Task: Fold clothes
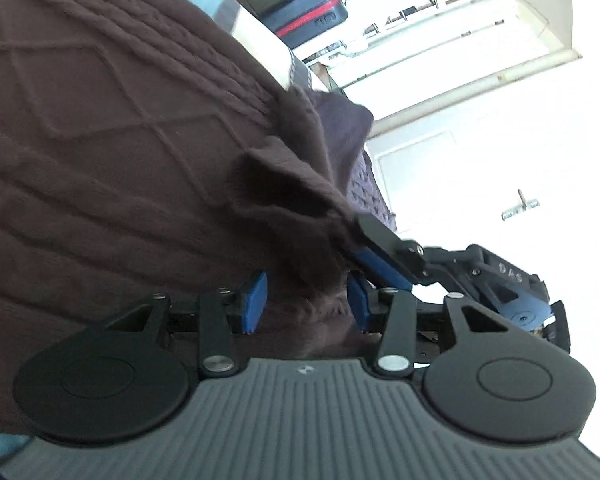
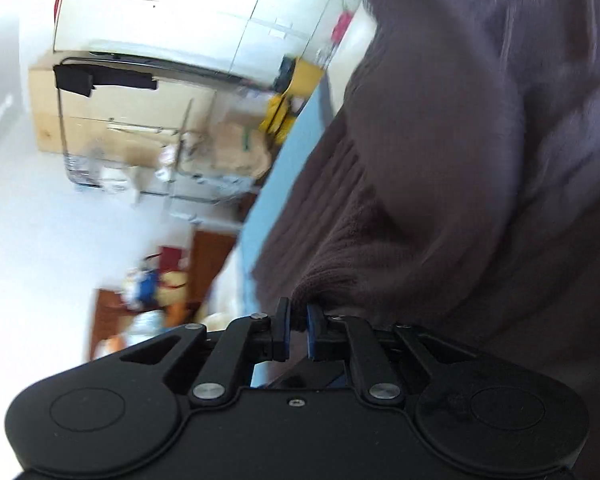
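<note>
Sweater [image 1: 112, 152]: brown cable-knit, fills most of the left wrist view, bunched between both grippers.
Left gripper [image 1: 306, 304]: jaws spread, knit lying between the blue pads.
Right gripper [image 2: 298, 334]: jaws pinching a ribbed sweater edge.
Blue surface [image 2: 278, 200]: beside the sweater.

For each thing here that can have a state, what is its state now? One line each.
Sweater: brown cable knit, bunched, lifted at one edge.
Left gripper: jaws open, sweater fabric lying between them.
Right gripper: jaws shut on the sweater's ribbed edge.
Dark case: closed, in the background.
</note>
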The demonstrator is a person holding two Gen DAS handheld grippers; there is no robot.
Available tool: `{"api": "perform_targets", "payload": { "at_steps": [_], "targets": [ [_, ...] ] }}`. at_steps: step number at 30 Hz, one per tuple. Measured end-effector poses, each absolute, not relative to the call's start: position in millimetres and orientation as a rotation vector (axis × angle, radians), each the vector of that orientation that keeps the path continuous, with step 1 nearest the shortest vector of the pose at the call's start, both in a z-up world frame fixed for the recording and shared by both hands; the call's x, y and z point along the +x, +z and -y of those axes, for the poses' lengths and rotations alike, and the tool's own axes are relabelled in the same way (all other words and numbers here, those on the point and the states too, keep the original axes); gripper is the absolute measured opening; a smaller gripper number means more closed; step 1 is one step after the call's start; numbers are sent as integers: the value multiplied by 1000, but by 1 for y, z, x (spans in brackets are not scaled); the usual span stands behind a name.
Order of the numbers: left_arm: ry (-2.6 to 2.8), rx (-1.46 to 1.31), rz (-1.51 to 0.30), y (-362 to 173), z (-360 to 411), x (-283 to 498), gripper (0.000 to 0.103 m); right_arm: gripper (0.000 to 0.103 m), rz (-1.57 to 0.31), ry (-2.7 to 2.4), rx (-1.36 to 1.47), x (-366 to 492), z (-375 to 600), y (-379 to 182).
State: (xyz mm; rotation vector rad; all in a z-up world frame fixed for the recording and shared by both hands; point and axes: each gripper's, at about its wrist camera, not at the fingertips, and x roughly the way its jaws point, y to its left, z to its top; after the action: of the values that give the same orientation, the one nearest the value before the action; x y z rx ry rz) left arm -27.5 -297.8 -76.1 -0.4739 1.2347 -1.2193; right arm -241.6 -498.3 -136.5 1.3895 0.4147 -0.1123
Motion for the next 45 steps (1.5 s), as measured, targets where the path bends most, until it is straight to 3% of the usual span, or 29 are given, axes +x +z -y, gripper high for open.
{"api": "perform_targets", "payload": {
  "at_steps": [12,14,22,25,28,29,32,35,37,39,42,45],
  "targets": [
    [-1173,-700,-1235,-86,274,3,46,11,-432,-63,1338,-238,490,-133],
    [-1181,-684,-1249,-90,278,1,55,11,-463,-21,1318,-231,485,-132],
    [-1107,-964,-1371,-131,282,5,71,10,-556,125,1258,-212,470,-127],
    [-1096,-1013,-1392,-138,286,6,62,10,-577,138,1228,-208,464,-126],
    [-1141,-946,-1373,-127,298,4,9,10,-597,157,1211,-201,461,-125],
    [-1155,-924,-1366,-123,302,4,4,10,-602,160,1204,-199,461,-124],
    [-1157,-793,-1328,-100,313,10,3,12,-618,168,1184,-191,461,-121],
    [-1148,-653,-1223,-59,311,32,3,20,-582,150,1187,-199,470,-116],
    [-1155,-583,-1130,-29,301,45,3,38,-521,121,1197,-213,482,-111],
    [-1172,-530,-1037,-1,286,56,3,45,-460,52,1209,-230,496,-107],
    [-1224,-507,-973,3,262,65,3,45,-426,-121,1204,-249,515,-104],
    [-1131,-488,-1066,-40,239,67,3,46,-407,-285,1206,-259,534,-103]
  ]
}}
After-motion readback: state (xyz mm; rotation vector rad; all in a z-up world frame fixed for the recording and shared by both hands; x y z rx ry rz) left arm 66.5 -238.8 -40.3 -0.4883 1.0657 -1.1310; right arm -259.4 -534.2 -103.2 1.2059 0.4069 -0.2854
